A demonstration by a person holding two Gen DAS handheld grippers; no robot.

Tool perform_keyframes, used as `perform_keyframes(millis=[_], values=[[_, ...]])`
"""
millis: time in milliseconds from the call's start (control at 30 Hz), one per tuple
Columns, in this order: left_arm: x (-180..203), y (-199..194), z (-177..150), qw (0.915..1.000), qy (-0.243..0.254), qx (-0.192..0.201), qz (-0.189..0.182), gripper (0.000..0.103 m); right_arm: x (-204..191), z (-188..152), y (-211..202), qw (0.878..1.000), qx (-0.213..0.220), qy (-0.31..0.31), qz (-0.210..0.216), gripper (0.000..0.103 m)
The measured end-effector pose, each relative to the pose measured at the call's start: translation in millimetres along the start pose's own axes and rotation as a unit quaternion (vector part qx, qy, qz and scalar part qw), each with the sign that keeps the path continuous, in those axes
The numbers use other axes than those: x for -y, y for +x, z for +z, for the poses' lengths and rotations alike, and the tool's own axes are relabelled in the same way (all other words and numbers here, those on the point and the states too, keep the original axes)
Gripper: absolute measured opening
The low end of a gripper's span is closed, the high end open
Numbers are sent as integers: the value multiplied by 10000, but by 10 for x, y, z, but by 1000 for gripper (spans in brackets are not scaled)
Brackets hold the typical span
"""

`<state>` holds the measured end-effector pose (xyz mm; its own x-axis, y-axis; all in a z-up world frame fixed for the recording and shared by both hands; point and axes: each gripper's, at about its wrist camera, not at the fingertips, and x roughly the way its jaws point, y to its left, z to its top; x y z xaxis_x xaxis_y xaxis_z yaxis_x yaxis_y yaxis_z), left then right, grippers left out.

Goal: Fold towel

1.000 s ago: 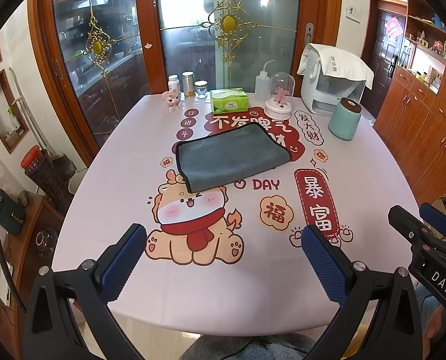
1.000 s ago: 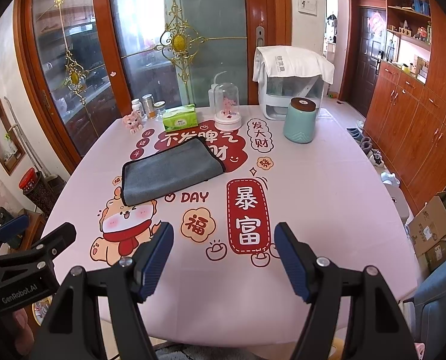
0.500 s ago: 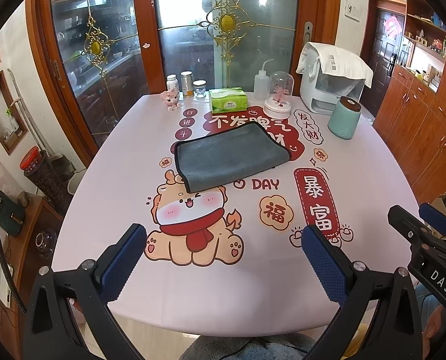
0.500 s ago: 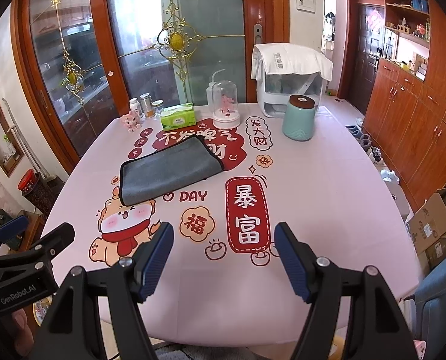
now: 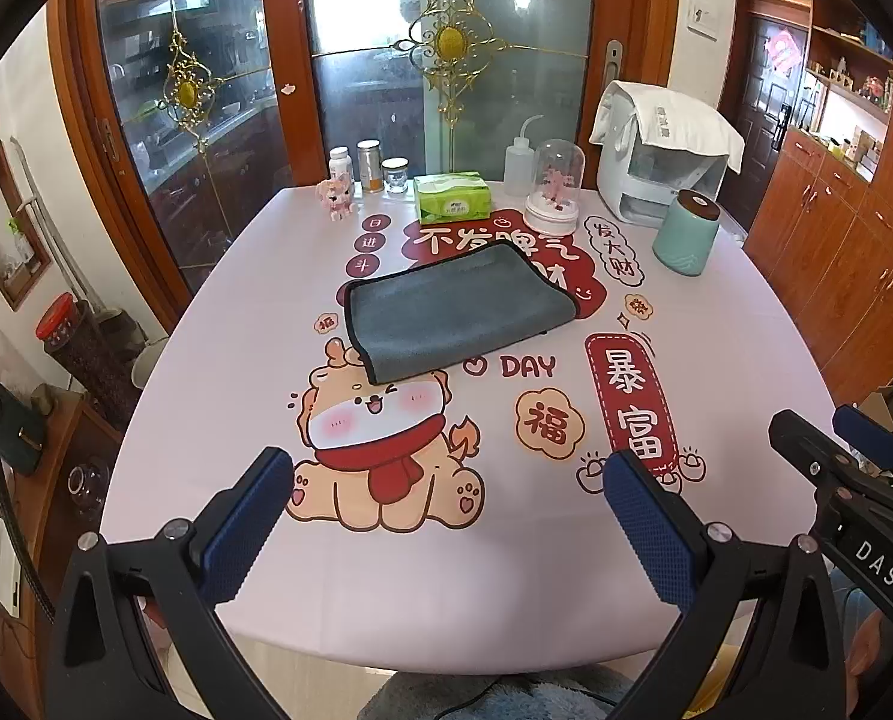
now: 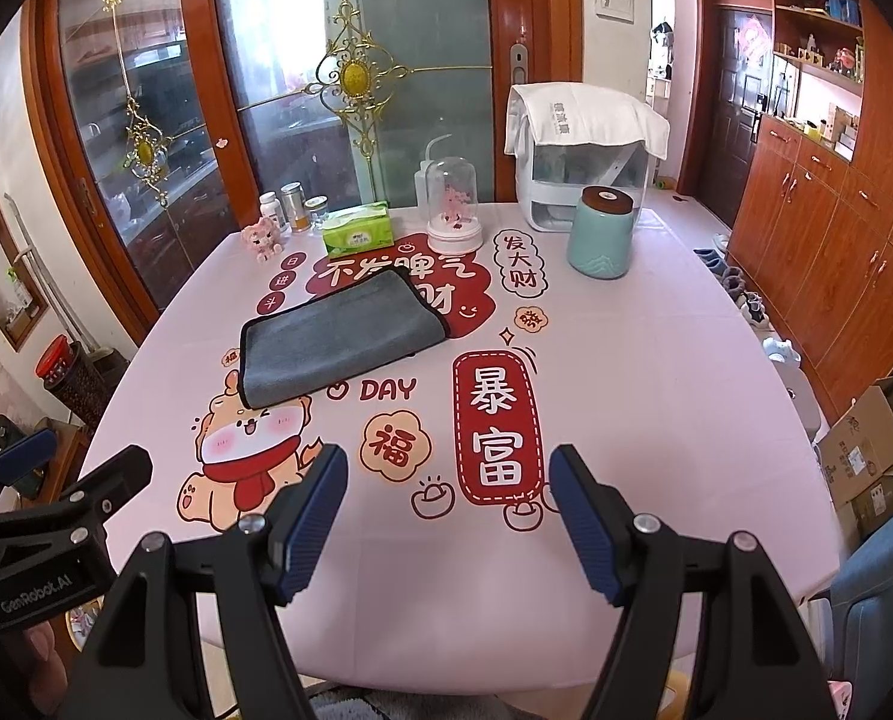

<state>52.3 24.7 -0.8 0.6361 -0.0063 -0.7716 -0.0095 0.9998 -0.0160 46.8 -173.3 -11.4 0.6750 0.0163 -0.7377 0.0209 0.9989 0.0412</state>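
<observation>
Behind the folded towel (image 5: 455,312), a glass dome (image 5: 553,192) encloses pink flowers; both grippers' jaws released.

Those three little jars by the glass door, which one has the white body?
The leftmost jar, beside the pink toy; the middle one is metallic and the right one clear glass.

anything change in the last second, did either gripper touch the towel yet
Nothing visibly changed. Both the left gripper and the right gripper stay open at the near table edge, holding nothing, and the grey towel lies folded where it was, untouched.
</observation>
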Motion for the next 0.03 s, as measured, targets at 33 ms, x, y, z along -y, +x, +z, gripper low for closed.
perform_keyframes(millis=[33], values=[[-2, 7, 3, 10000, 4, -7, -7, 103, -3, 0, 3, 10000, -3, -5, 3, 70]])
